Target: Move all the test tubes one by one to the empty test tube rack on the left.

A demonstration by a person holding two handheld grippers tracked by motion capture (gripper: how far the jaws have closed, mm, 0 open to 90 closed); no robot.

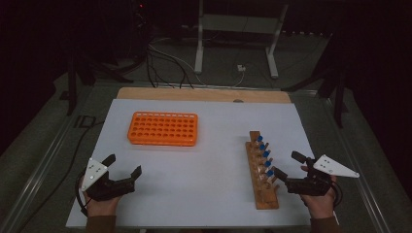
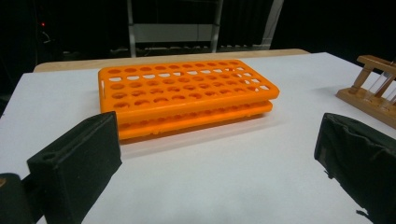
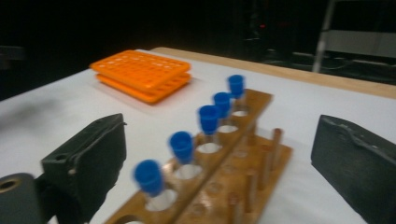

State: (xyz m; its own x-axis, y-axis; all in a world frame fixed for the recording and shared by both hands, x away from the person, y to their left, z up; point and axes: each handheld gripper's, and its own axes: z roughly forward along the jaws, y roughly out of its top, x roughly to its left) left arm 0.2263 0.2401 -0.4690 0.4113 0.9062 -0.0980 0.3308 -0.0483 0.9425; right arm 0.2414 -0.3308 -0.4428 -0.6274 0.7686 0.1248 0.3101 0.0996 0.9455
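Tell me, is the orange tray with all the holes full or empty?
Empty. The orange tray lies flat on the white table, and every hole looks bare. The blue-capped tubes stand in the wooden rack instead.

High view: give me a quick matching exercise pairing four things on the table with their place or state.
Things:
1. orange rack
2. wooden rack
3. left tongs
4. blue-capped tubes

Descriptions:
A. open, near the table's left front corner
B. standing in a row in the wooden rack
C. lying left of centre, holes empty
D. beside the right tongs

Pairs: 1-C, 2-D, 3-A, 4-B
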